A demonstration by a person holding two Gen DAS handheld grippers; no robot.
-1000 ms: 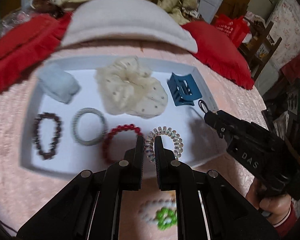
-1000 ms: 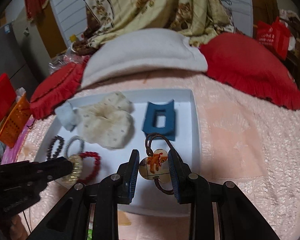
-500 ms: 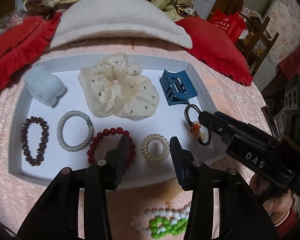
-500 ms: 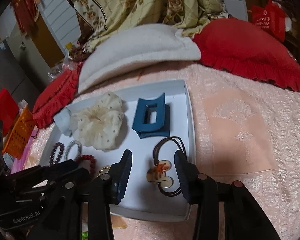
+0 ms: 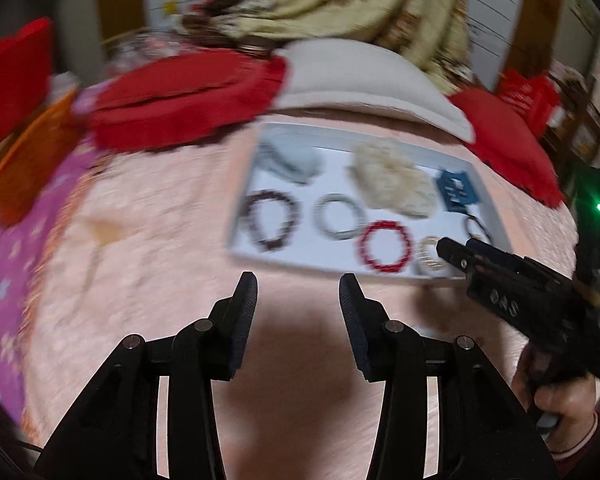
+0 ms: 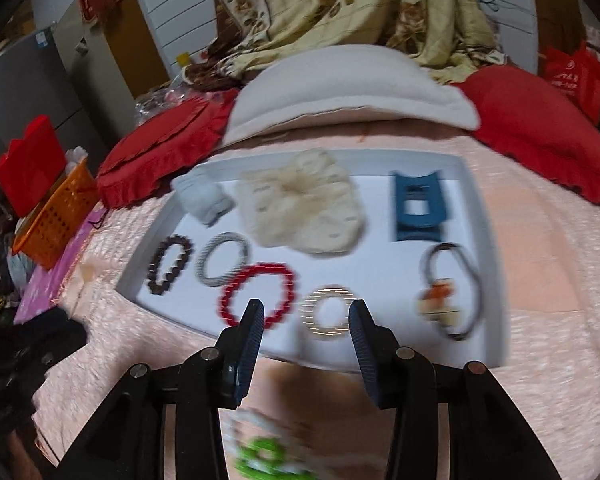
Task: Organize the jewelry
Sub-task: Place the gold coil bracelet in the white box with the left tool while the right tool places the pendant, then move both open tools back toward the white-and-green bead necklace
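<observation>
The jewelry lies sorted in the shallow white tray [image 6: 484,248] on the pink bedspread [image 6: 540,280], spaced so that no piece touches another, which I judge is the point of the arrangement; along the near edge run a dark bead bracelet [image 6: 168,266], a grey cord ring [image 6: 222,260], a red bead bracelet [image 6: 258,294], a pale spiral hair tie [image 6: 330,312] and a brown hair loop with an orange-and-cream charm [image 6: 450,292]; behind them sit a pale blue cloth piece [image 6: 204,198], a cream dotted scrunchie [image 6: 300,208] and a blue hair clip [image 6: 416,208]; one white-and-green bead piece [image 6: 260,452], blurred, lies outside the tray on the bedspread, probably next to go in; the right claw [image 6: 306,316] hangs spread and empty over the tray's near edge; the left claw [image 5: 298,292], likewise spread and empty, hovers over bare bedspread beside the tray.
</observation>
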